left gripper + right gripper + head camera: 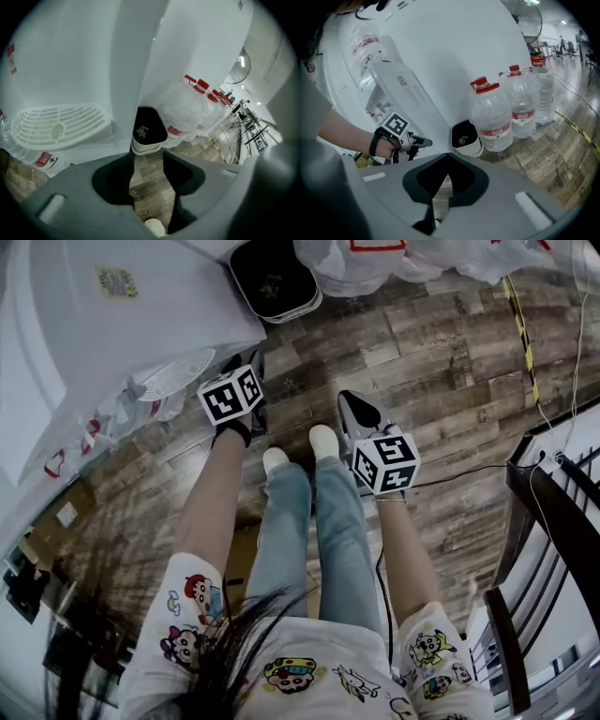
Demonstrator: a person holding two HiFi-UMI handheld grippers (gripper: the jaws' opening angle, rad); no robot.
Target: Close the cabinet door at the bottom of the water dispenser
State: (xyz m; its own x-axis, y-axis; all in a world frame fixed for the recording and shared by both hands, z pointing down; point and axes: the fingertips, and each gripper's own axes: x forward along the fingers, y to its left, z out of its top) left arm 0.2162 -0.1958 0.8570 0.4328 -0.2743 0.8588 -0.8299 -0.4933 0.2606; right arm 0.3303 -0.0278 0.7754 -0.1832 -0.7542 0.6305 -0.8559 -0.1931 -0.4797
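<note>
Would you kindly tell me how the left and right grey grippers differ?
The left grey gripper has its jaws apart, wooden floor showing between them; the right grey gripper has them shut. The left grey gripper is near the white water dispenser; the right grey gripper is farther out. Both hold nothing.

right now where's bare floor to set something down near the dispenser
Free: the wood floor between bin, striped tape and shoes. Crowded: the dispenser foot, with bottles and the bin against it.
</note>
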